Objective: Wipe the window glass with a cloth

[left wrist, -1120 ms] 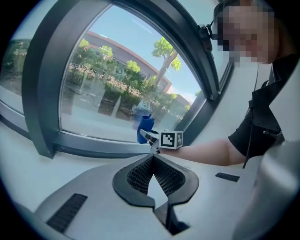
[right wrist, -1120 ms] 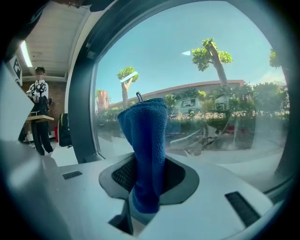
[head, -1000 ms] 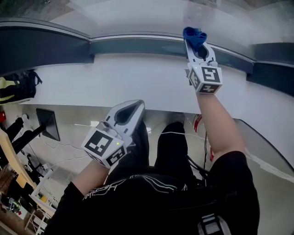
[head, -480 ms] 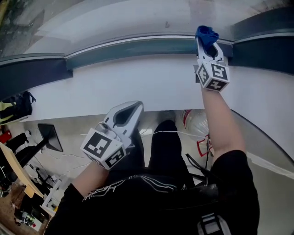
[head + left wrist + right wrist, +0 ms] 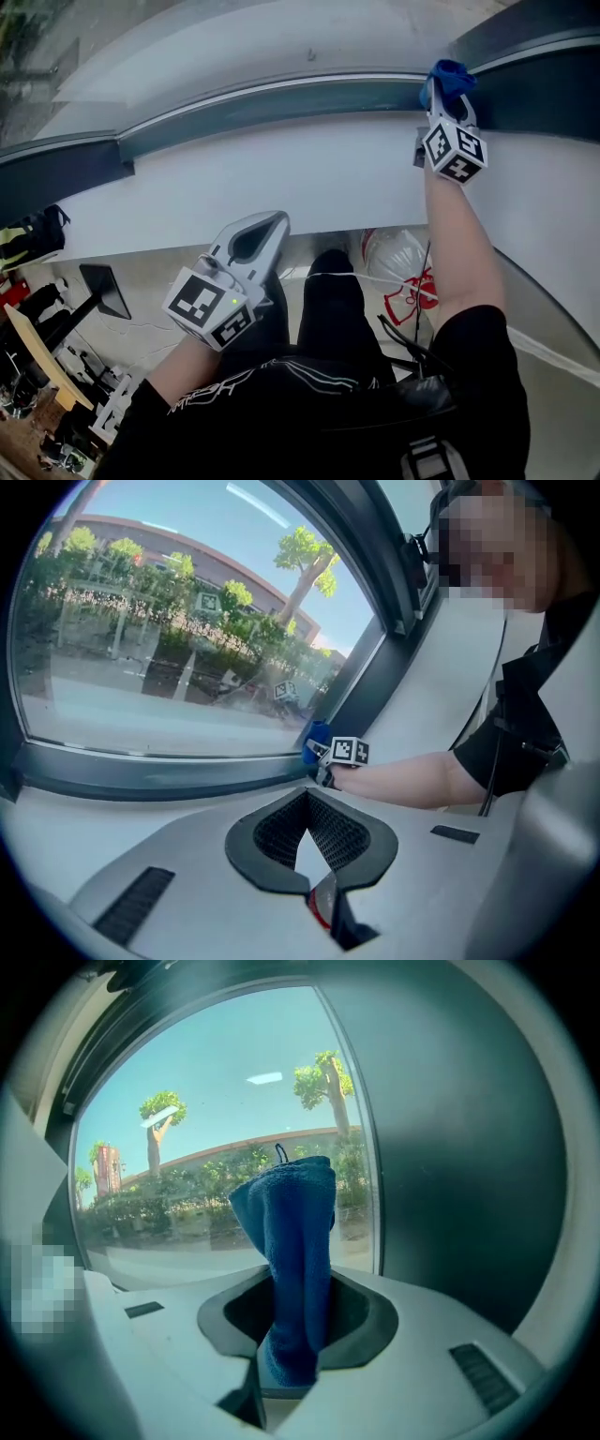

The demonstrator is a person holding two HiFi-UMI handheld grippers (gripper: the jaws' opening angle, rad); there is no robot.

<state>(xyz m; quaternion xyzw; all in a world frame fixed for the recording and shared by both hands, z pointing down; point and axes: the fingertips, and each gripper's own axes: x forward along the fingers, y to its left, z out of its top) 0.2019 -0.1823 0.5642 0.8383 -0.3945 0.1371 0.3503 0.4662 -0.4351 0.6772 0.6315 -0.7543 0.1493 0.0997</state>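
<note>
Cloth (image 5: 295,1241), clamped in R gripper (image 5: 298,1335), has slid right to glass (image 5: 216,1101) bottom corner; pass likely ending. L gripper (image 5: 309,855) jaws together, empty.

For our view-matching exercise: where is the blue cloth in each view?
Head view: blue cloth at upper right, in the right gripper.
Left gripper view: small, near centre, at the right gripper's tip.
Right gripper view: centre, clamped between the jaws.
Shared landmark: the dark window frame.
</note>
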